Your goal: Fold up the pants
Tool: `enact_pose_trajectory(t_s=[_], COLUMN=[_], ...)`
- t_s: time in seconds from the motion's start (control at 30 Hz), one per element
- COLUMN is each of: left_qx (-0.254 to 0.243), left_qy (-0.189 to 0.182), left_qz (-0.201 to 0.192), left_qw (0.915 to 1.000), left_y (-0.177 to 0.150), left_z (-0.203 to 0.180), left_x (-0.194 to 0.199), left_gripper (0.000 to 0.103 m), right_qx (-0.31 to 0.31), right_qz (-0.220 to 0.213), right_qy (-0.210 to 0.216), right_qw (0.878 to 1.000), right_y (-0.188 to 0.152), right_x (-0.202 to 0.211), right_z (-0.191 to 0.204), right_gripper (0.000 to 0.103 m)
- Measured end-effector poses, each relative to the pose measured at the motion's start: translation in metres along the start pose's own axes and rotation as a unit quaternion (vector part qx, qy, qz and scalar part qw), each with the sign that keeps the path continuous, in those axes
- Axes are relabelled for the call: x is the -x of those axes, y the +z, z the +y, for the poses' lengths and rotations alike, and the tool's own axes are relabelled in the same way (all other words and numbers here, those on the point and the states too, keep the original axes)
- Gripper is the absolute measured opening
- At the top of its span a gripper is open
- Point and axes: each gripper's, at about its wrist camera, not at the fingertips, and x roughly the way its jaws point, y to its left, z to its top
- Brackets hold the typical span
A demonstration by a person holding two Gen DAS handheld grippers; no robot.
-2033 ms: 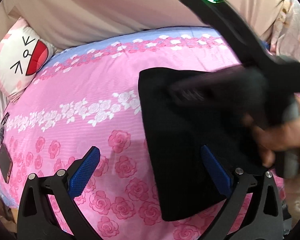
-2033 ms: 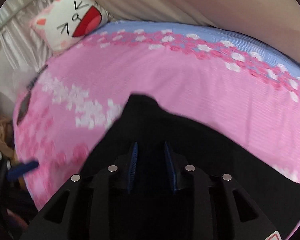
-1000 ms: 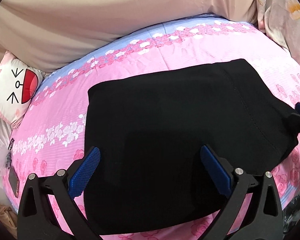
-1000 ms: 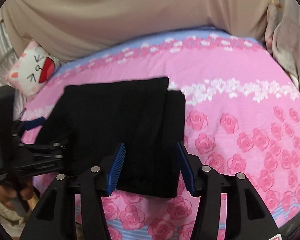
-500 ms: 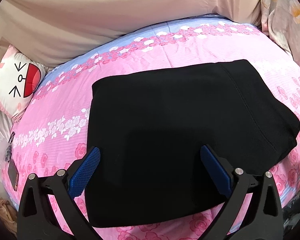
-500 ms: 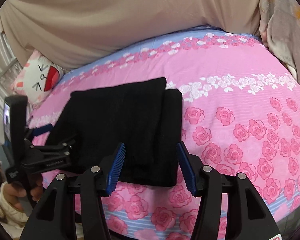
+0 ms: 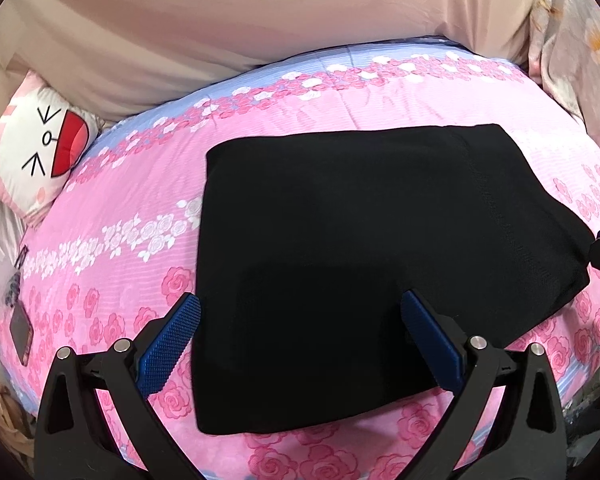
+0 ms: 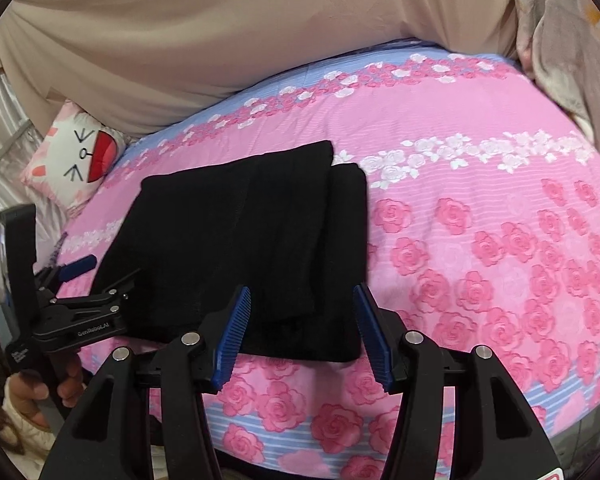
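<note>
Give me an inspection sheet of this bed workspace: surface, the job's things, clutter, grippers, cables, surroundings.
Surface: pink rose-print bedspread with a blue band at its far edge, lying mostly smooth.
Job's things: black fabric pants, folded into a flat rectangle on the bedspread; the right wrist view shows a narrower folded strip along one side.
Clutter: dark flat phone-like object near the bed's left edge.
Grippers: left gripper open, above the pants' near edge, nothing between its blue pads; right gripper open, holding nothing.
Cables: nothing seen.
Surroundings: beige draped cloth behind the bed; white cartoon-face cushion at left; floral fabric at right.
</note>
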Motion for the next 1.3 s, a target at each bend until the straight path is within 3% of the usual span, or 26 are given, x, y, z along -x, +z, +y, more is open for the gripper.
enact_pose_trajectory(t_s=[0.13, 0.2, 0.33, 0.4, 0.47, 0.5, 0.6, 0.63, 0.73, 0.8, 0.9, 1.0, 1.13, 1.3], left_qx=[0.02, 0.023, 0.034, 0.04, 0.051, 0.055, 0.056, 0.053, 0.047, 0.043, 0.036, 0.025, 0.022, 0.021], left_qy=[-0.018, -0.019, -0.028, -0.036, -0.048, -0.051, -0.057, -0.055, -0.053, -0.053, -0.05, -0.037, -0.02, -0.009], left_qz=[0.017, 0.022, 0.033, 0.034, 0.04, 0.042, 0.044, 0.042, 0.038, 0.037, 0.036, 0.036, 0.04, 0.039], left_qw=[0.9995, 0.9993, 0.9985, 0.998, 0.9968, 0.9963, 0.9959, 0.9962, 0.9967, 0.997, 0.9975, 0.9984, 0.9987, 0.999], left_y=[-0.004, -0.007, -0.012, -0.014, -0.016, -0.016, -0.016, -0.016, -0.017, -0.017, -0.015, -0.013, -0.008, 0.0], left_z=[0.013, 0.016, 0.026, 0.029, 0.031, 0.031, 0.032, 0.033, 0.033, 0.031, 0.027, 0.022, 0.018, 0.009], left_x=[-0.006, -0.01, -0.014, -0.016, -0.02, -0.022, -0.022, -0.02, -0.016, -0.014, -0.012, -0.011, -0.01, -0.01], left_gripper=[0.098, 0.098, 0.098, 0.098, 0.098, 0.098, 0.098, 0.098, 0.098, 0.098, 0.098, 0.098, 0.098, 0.098], right_qx=[0.005, 0.02, 0.013, 0.03, 0.035, 0.022, -0.017, -0.011, -0.005, 0.015, 0.056, 0.103, 0.14, 0.146], right_qz=[0.014, 0.016, -0.025, -0.02, 0.029, 0.052, 0.01, -0.02, -0.049, -0.049, -0.012, 0.01, 0.002, 0.006], right_qy=[0.012, 0.008, 0.054, 0.029, -0.011, -0.008, 0.028, 0.015, -0.03, -0.059, -0.07, -0.057, -0.029, 0.048], right_qw=[1.0, 1.0, 0.998, 0.999, 0.999, 0.998, 0.999, 1.0, 0.998, 0.997, 0.996, 0.993, 0.99, 0.988], right_y=[0.0, 0.0, 0.006, 0.006, 0.0, -0.006, -0.004, -0.001, 0.013, 0.019, 0.025, 0.025, 0.031, 0.043], right_x=[-0.017, -0.024, 0.014, 0.017, -0.008, -0.023, -0.003, 0.01, 0.022, 0.016, -0.014, -0.037, -0.038, -0.037], right_z=[0.007, 0.013, 0.018, 0.015, 0.003, -0.006, -0.015, -0.016, -0.03, -0.036, -0.037, -0.023, -0.003, 0.01], right_gripper=[0.053, 0.03, 0.025, 0.024, 0.024, 0.025, 0.029, 0.029, 0.029, 0.031, 0.031, 0.031, 0.031, 0.032])
